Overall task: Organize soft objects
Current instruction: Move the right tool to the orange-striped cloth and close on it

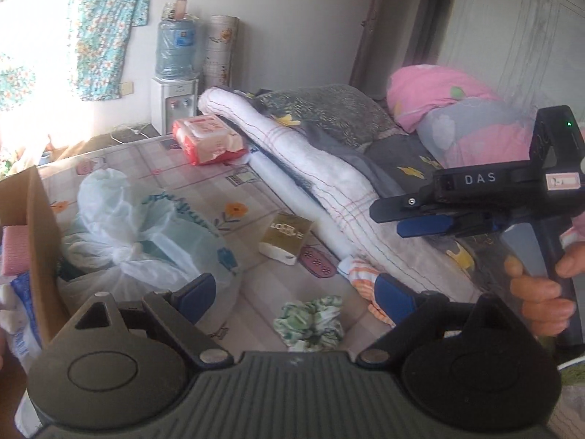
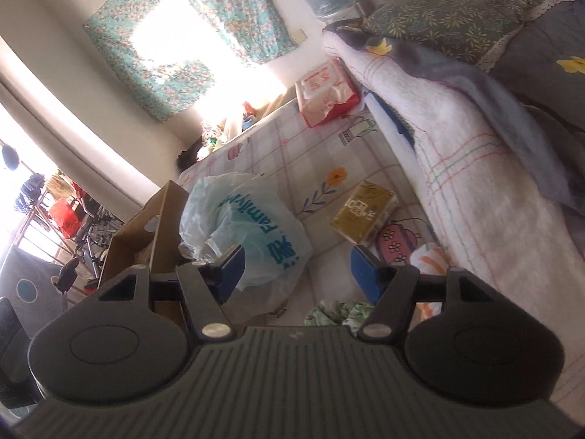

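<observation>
A green-and-white crumpled cloth (image 1: pixel 310 323) lies on the bed sheet just ahead of my left gripper (image 1: pixel 296 292), which is open and empty above it. An orange-striped cloth (image 1: pixel 360 278) lies by its right finger. My right gripper (image 2: pixel 296 270) is open and empty, tilted, over the same spot; the green cloth (image 2: pixel 336 312) and striped cloth (image 2: pixel 427 256) show below it. The right gripper (image 1: pixel 398 216) shows side-on in the left view, held by a hand. A knotted plastic bag (image 1: pixel 146 234) (image 2: pixel 252 226) lies left, next to a cardboard box (image 1: pixel 40 241) (image 2: pixel 146 234) holding soft items.
A gold tissue pack (image 1: pixel 287 236) (image 2: pixel 363 212) and a red-white tissue bundle (image 1: pixel 208 139) (image 2: pixel 327 89) lie on the sheet. A rolled white quilt (image 1: pixel 310 168) (image 2: pixel 468 139), pillows (image 1: pixel 329 109) and a pink quilt (image 1: pixel 449 95) fill the right. A water dispenser (image 1: pixel 175 84) stands by the wall.
</observation>
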Demonstrator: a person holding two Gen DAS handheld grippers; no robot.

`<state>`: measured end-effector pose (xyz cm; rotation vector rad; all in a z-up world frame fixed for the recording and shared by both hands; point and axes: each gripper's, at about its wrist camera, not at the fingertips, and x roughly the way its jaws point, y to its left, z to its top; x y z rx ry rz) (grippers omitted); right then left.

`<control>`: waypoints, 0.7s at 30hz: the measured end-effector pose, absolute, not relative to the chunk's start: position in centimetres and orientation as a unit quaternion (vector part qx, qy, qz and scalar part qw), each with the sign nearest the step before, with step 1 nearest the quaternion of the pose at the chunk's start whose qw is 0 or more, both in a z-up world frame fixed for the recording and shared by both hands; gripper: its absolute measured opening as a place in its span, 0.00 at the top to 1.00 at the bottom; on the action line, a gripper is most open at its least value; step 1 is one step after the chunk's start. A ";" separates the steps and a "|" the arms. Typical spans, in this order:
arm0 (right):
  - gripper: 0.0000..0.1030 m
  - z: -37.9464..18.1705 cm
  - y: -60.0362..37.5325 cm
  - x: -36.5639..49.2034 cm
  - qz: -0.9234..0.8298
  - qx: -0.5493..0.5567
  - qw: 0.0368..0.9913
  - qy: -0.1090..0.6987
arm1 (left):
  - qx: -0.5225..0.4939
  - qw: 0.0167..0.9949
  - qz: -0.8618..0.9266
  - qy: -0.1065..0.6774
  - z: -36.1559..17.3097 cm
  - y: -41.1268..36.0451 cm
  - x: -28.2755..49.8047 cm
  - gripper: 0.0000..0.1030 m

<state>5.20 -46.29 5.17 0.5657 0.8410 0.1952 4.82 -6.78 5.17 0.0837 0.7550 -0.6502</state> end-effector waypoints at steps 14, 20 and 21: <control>0.54 -2.1 -49.6 7.1 0.062 0.251 0.837 0.483 | 0.064 0.797 -0.383 0.462 -4.5 -18.5 7.5 0.27; 0.62 -4.2 -50.0 8.4 0.064 0.252 0.824 0.503 | 0.060 0.783 -0.382 0.487 -6.1 -20.5 9.1 0.38; 0.62 -4.5 -49.9 8.5 0.063 0.248 0.824 0.505 | 0.058 0.782 -0.383 0.488 -6.3 -20.7 9.4 0.38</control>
